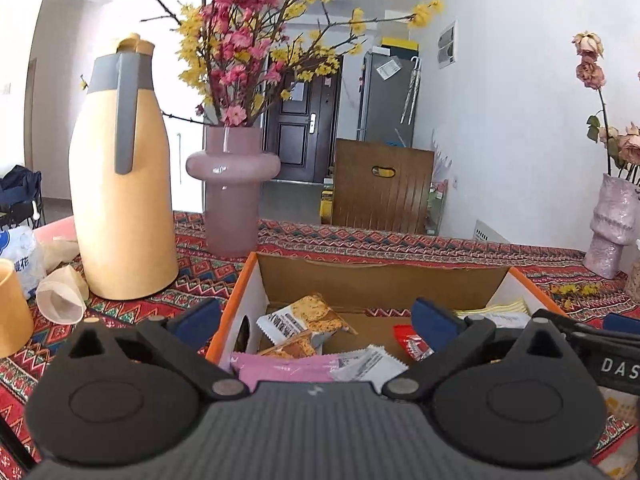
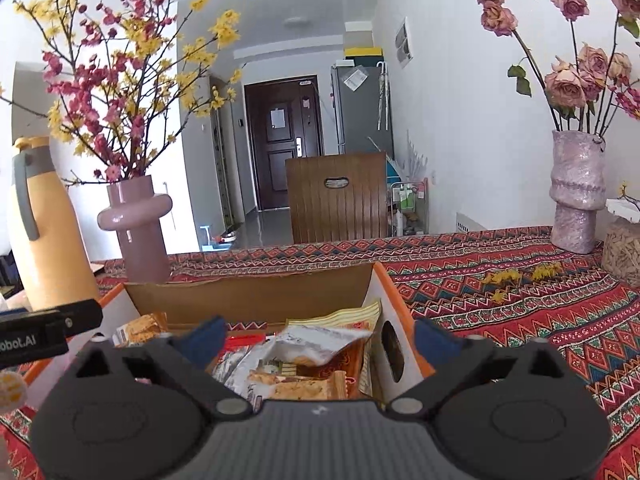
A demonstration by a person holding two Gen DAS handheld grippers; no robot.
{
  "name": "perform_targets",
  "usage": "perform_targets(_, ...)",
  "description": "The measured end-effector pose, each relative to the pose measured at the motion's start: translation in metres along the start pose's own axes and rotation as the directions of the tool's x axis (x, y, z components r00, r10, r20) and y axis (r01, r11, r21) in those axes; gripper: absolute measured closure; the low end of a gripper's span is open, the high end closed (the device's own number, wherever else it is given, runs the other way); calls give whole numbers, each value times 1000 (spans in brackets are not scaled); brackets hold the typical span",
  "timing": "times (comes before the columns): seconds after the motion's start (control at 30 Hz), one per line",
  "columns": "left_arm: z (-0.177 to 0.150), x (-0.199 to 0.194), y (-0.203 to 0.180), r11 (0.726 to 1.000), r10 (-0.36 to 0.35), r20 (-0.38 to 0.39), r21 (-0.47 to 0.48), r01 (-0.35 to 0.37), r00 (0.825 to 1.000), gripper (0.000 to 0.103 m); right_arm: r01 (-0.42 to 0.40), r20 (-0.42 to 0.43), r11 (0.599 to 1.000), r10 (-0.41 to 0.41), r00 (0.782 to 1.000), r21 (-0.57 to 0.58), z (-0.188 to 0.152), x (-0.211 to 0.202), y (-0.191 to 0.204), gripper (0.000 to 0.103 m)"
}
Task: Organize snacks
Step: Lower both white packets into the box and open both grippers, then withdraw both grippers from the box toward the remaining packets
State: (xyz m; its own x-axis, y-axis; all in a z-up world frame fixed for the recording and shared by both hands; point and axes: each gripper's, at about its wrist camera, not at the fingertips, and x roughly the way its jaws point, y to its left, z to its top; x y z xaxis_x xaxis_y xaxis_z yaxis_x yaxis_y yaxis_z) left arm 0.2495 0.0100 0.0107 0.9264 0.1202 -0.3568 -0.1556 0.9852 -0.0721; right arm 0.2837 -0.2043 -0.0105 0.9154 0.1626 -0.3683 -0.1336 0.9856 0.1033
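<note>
Both sets of tongs — the left gripper [image 1: 316, 318] and right gripper [image 2: 320, 338] — are seen spread wide and empty over the orange-rimmed cardboard box [image 1: 376, 280] mid-table; loose foil snack packets [image 1: 308, 320] lie inside; any further packet is best lowered flat, clear of the rim.

light: bright daylight, blown-out doorway [image 1: 60, 80] far left | shadows: soft, weak | glare: highlight on pink vase [image 1: 232, 168] | distortion: strong fisheye, dark corner vignette | focus: near tongs bodies slightly soft, rest sharp
</note>
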Motion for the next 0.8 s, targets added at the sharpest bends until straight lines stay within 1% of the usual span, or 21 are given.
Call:
perform_targets(0.3,-3,3,2,1000,6,-21,-8,-6,1000,0,3,-11,1000,-3,1000,6,-3,1,0,0)
perform_targets(0.8,-4,3,2,1000,0,-28,-10,0,1000,0,4,-9,1000,-4,1000,8,-4,0,0,0)
